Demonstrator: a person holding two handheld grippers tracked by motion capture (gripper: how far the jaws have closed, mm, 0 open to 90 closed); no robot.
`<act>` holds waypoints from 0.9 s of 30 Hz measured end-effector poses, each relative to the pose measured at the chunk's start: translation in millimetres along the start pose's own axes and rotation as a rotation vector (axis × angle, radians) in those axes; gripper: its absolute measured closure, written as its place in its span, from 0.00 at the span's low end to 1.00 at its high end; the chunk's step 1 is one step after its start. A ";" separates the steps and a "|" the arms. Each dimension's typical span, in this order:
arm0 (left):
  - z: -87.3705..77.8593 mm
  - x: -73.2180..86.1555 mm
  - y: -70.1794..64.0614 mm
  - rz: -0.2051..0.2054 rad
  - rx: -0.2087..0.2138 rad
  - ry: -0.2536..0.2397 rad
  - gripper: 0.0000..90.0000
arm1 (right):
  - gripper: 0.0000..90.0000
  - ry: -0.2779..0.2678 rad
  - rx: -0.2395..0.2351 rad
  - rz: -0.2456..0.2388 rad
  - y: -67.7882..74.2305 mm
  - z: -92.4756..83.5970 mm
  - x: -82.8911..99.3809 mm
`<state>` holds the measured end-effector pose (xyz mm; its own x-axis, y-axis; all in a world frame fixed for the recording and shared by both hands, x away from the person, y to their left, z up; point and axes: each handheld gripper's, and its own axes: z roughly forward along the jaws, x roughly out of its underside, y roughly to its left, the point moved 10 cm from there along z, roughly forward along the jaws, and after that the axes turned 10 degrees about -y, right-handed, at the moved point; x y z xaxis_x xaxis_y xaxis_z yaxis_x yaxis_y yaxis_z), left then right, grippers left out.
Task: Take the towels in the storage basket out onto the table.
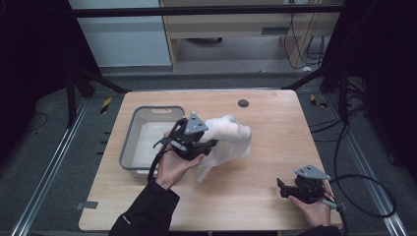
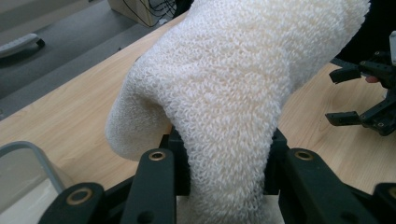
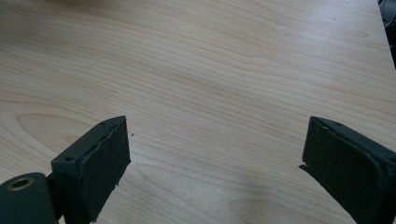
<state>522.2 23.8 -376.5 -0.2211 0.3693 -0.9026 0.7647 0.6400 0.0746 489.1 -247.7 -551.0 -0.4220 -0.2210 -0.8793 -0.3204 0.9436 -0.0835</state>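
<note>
A wooden table (image 1: 255, 147) seen from above, with a person's two forearms coming in from its near edge, each hand holding a black two-jaw gripper. The left gripper (image 1: 209, 144) is a little left of the table's middle, its jaws clamped on a white terry towel (image 1: 227, 142). In the left gripper view the towel (image 2: 233, 93) is bunched thick between the two jaws and bulges up and over them in a folded hump — the pads press into the pile on both sides. Most of the towel appears lifted off the wood, though whether its lower corner touches the table is hard to tell from above. Just left of the towel, toward the table's left edge, stands a grey plastic bin (image 1: 129, 140), apparently with nothing in it. The right gripper (image 1: 281, 188) rests low near the table's near right corner, well apart from the towel; its jaws stand wide open with nothing between them — bare wood shows in the gap in the right gripper view (image 3: 215, 158).
</note>
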 end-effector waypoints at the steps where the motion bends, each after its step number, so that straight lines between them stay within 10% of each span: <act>1: 0.0 0.0 0.0 0.000 0.000 0.000 0.73 | 0.08 0.001 0.001 0.002 0.0 0.0 0.1; 27: 55.2 44.0 -21.5 -0.008 0.052 0.083 0.72 | 0.08 0.003 0.000 -0.002 -0.3 -0.2 0.5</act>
<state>529.5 -10.9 -441.3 -0.2750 0.4206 -0.8646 0.7927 0.6080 0.0436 488.9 -248.2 -551.4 -0.4239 -0.2237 -0.8776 -0.3215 0.9431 -0.0851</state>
